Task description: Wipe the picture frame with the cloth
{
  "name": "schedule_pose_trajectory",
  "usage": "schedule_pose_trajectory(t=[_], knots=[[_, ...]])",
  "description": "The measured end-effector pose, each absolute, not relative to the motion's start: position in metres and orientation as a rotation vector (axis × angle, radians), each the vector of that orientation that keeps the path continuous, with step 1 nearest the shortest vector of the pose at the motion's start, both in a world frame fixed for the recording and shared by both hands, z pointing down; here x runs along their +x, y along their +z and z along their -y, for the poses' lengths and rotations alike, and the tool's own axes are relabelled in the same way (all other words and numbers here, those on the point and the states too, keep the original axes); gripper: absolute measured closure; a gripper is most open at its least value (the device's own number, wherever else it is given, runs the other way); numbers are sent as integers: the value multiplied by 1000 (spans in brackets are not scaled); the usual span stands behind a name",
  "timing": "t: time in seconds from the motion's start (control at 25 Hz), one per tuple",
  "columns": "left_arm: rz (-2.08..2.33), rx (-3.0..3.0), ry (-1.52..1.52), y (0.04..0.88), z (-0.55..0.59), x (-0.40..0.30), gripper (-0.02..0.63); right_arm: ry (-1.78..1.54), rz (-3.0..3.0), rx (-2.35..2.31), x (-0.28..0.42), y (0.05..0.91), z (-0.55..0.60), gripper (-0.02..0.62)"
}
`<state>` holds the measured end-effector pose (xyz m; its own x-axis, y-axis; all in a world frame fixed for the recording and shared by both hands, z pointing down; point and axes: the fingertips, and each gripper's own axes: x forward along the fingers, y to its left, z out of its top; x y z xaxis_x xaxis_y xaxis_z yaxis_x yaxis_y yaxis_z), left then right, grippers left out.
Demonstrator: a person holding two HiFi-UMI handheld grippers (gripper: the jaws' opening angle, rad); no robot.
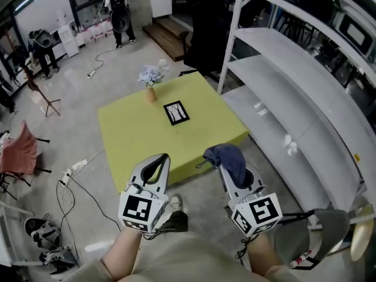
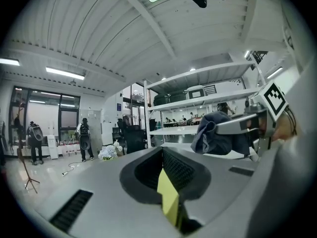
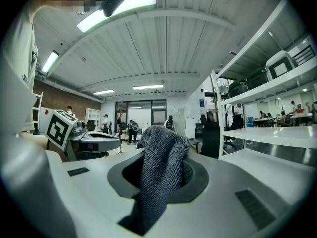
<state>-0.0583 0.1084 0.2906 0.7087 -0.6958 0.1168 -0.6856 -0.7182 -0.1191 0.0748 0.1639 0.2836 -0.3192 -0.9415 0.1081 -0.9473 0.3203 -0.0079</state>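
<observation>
A small black picture frame (image 1: 176, 111) lies flat near the middle of the yellow-green table (image 1: 129, 134). Both grippers hang over the floor in front of the table's near edge, well short of the frame. My right gripper (image 1: 222, 155) is shut on a dark blue cloth (image 1: 231, 159), which bunches over its tips. In the right gripper view the cloth (image 3: 161, 165) drapes out of the jaws of my right gripper (image 3: 161, 175). My left gripper (image 1: 163, 158) is shut and holds nothing. In the left gripper view, my left gripper (image 2: 164, 172) shows only a yellow sliver of table between its jaws.
A vase of pale flowers (image 1: 151, 80) stands at the table's far edge. White shelving (image 1: 276, 69) runs along the right. A grey stool (image 1: 329, 228) is at lower right. Cables and a power strip (image 1: 70, 172) lie on the floor at left. People (image 1: 120, 10) stand far back.
</observation>
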Motion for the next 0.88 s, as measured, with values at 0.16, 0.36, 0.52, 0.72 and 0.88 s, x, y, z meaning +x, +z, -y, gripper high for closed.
schedule_pose_trajectory(t=[0.16, 0.36, 0.52, 0.72, 0.88], knots=[[-1148, -2856, -252, 292, -45, -61, 598, 129, 2465, 1772, 72, 285, -102, 520], [-1122, -2870, -291, 300, 23, -66, 598, 157, 2433, 1777, 68, 290, -30, 520], [-1107, -2882, -318, 309, 73, -69, 598, 163, 2413, 1778, 67, 294, 25, 520], [-1105, -2890, -343, 319, 117, -70, 598, 183, 2393, 1771, 67, 302, 71, 520], [-1127, -2905, -357, 326, 142, -68, 598, 207, 2384, 1749, 67, 309, 99, 520]])
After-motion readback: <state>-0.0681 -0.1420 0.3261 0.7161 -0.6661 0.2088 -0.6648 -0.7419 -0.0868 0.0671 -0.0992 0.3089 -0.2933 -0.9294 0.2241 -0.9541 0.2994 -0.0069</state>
